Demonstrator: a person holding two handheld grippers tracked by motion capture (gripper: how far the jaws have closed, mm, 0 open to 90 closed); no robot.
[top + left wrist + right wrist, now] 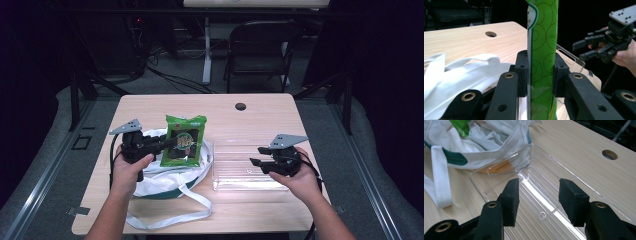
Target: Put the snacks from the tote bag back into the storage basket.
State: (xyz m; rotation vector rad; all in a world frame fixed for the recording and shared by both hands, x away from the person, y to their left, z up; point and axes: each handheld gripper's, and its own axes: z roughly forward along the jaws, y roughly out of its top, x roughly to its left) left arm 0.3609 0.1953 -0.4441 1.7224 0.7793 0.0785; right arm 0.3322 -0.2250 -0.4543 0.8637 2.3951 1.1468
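Here, the green snack packet (183,140) is held upright above the white cloth bag (165,172), gripped by the left gripper (167,142) near its lower left edge. Packet is flat, sealed, bright green film with a fine swirl pattern; the front carries a dark panel and a round green-and-yellow emblem, with a small red mark at the top seam. In the left gripper view the packet (543,50) shows edge-on, a thin green slab with a white strip of print along one side and a clear patch low down. Both black fingers (522,72) press flat against its two faces, closed tight on it, the packet rising straight up between them.

Cloth bag lies crumpled on the wooden surface (260,112), mouth open, with a dark green band and long white straps trailing toward the near edge. In the right gripper view a corner of green packet (460,127) sits over the bag's (486,142) folds.

Right gripper (256,156) hovers over the clear plastic tray (235,184), which lies just right of the bag, one corner touching the cloth. Its fingers (511,197) stand fairly wide apart with nothing between them; the ribbed tray floor (549,195) shows through the gap. Tray is see-through and shallow.

A round cable hole (240,106) sits at the surface's far edge.
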